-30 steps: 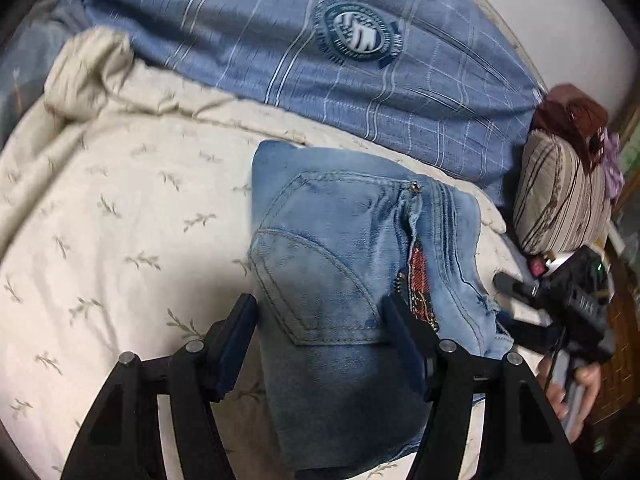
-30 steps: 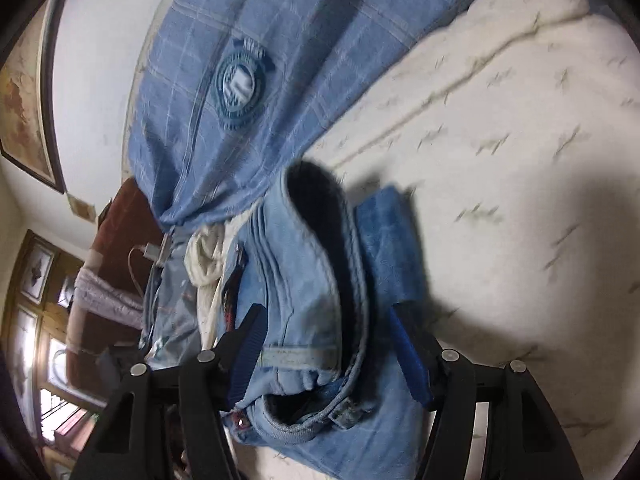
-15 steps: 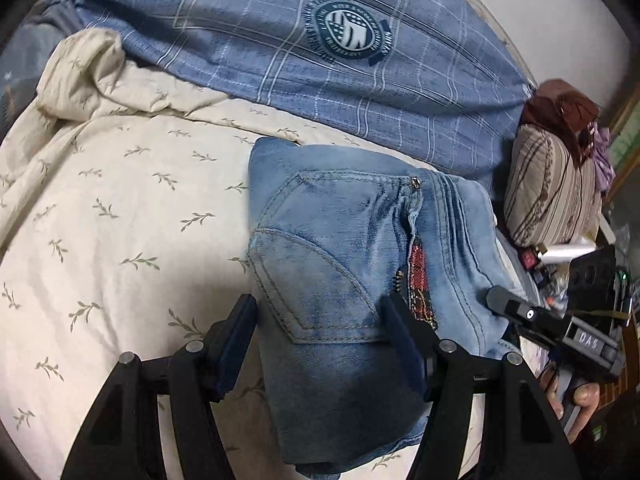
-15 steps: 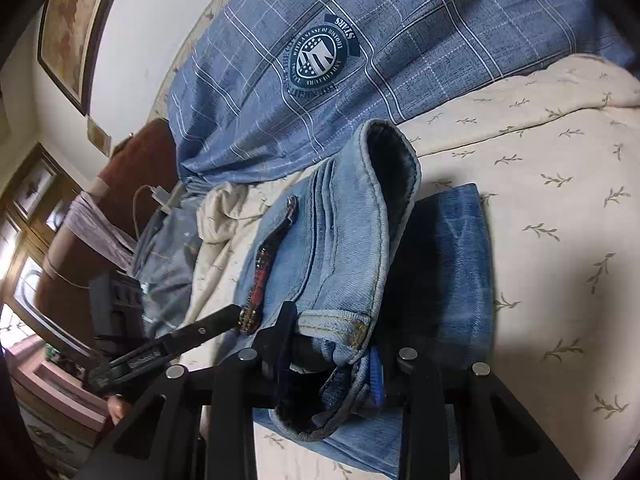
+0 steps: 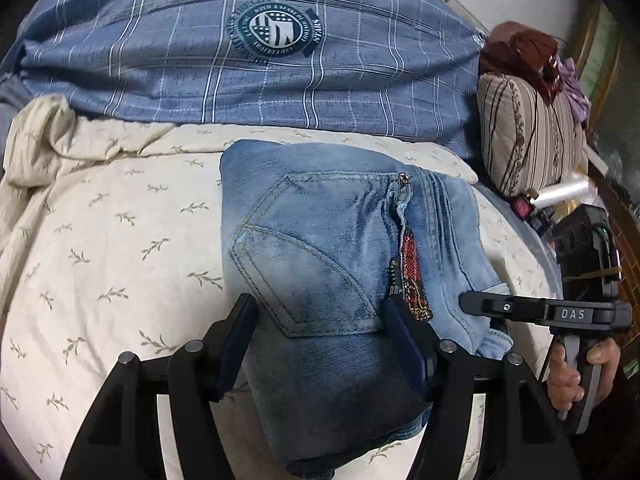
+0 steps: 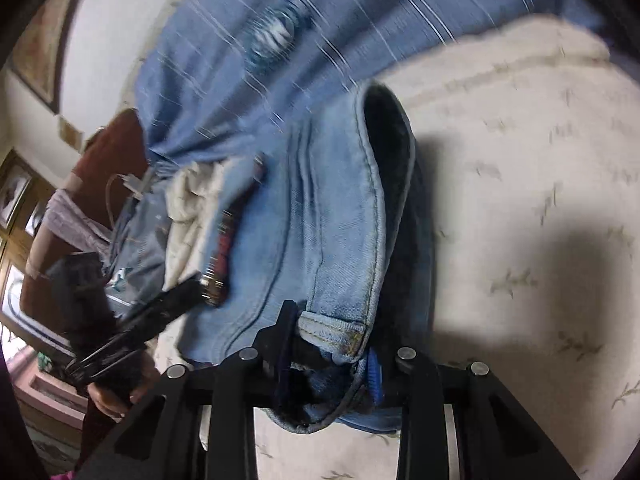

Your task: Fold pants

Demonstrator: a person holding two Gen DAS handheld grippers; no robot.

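Folded light-blue jeans (image 5: 328,248) lie on a cream leaf-print bedspread (image 5: 120,248), back pocket up. My left gripper (image 5: 320,320) straddles the near end of the bundle, its pads pressed against both sides. In the right wrist view, the right gripper (image 6: 332,340) is shut on the jeans' waistband (image 6: 340,324) and holds that edge raised, so the dark inside of the jeans shows. From the left wrist view, the right gripper (image 5: 476,308) reaches the waistband from the right, held by a hand (image 5: 580,376). The left gripper (image 6: 188,292) shows at the jeans' left edge.
A blue plaid pillow (image 5: 260,72) with a round badge lies behind the jeans. A striped cushion (image 5: 528,132) and brown cloth sit at the right, with small items on a shelf (image 5: 560,200). Framed pictures (image 6: 36,52) hang on the wall.
The right gripper's jaws closed from wide apart onto the waistband. Both grippers have shifted and rolled, the jeans moving with them against the pillow behind.
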